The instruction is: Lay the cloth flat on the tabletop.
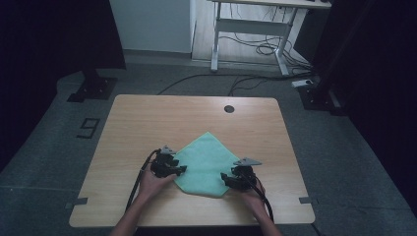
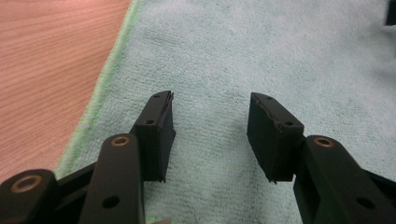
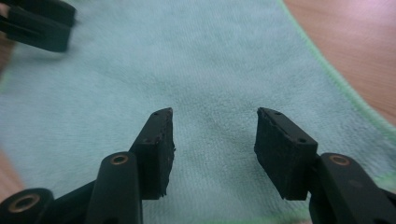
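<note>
Wood-grain table (image 1: 147,118), one, rectangular with rounded corners. Nearest, two hand-held grippers: left gripper (image 2: 210,135) and right gripper (image 3: 214,149), jaws parted, nothing between the pads. One green terry cloth (image 1: 206,162), folded to a point, lies flat between them at the table's near middle. Beyond, one round grommet (image 1: 229,108).

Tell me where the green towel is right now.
In the high view the green towel lies flat on the wooden table, near the person's edge and slightly right of centre, between the left tool and the right tool.
</note>
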### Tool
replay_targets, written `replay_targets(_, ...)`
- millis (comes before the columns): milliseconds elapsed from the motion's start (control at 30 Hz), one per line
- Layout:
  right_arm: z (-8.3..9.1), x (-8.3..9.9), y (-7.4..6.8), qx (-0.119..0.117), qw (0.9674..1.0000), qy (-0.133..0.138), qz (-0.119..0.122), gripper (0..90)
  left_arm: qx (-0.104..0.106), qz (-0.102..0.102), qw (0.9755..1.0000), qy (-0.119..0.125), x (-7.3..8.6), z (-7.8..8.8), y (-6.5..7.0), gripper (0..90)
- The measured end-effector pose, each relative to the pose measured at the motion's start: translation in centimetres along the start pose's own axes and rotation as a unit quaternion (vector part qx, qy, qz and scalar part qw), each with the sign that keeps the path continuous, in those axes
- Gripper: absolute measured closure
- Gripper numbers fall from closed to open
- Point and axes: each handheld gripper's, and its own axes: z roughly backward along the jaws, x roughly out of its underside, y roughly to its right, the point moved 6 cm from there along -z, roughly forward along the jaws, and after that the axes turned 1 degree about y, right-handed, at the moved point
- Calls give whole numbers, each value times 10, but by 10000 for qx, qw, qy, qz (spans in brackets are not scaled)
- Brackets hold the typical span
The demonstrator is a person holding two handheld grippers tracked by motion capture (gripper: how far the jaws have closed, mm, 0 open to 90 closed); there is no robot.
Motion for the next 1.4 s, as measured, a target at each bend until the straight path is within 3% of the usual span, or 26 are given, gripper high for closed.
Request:
replay_targets(33, -7, 1, 3, 51, 9999, -141, -4, 450, 5, -5, 10000, -12, 1, 1, 0, 506)
replay_targets(133, -9, -2, 8, 5, 9999, -129, -96, 452, -22, -25, 10000, -26, 4, 3, 3, 506)
replay_targets(233, -16, -10, 14, 83, 9998, -197, 10, 452, -53, -77, 9999, -58, 8, 5, 8, 505)
replay_targets(400, -45, -38, 33, 318, 9991, -224, 193, 455, 23, -56, 10000, -73, 12, 7, 15, 503)
replay_targets(567, -64, -57, 41, 278, 9988, -230, 325, 456, 82, -90, 9999, -77, 15, 7, 25, 498)
replay_targets(733, -77, -70, 47, 106, 9997, -140, 188, 451, 98, -69, 9999, -44, 16, 7, 28, 496)
replay_targets(800, -70, -69, 47, 59, 9999, 41, 117, 458, 128, -31, 9999, -23, 16, 7, 27, 498)
replay_targets(833, -55, -66, 45, -65, 9995, 304, 81, 459, 164, -6, 9999, -23, 16, 7, 26, 501)
replay_targets(867, -55, -66, 45, -65, 9995, 304, 81, 459, 164, -6, 9999, -23, 16, 7, 26, 501)
replay_targets(967, -24, -56, 41, -246, 9980, 568, 123, 456, 171, 6, 9998, -31, 16, 7, 26, 501)
replay_targets(1133, 12, -22, 40, -268, 9982, 526, 119, 437, 154, -5, 9999, -29, 16, 7, 27, 501)
replay_targets(1267, 12, -2, 36, -431, 9985, 337, 70, 436, 228, 40, 9997, -42, 15, 7, 25, 503)
replay_targets(1400, 0, 3, 27, -513, 9985, 193, 66, 453, 231, 23, 9997, -46, 15, 7, 25, 504)
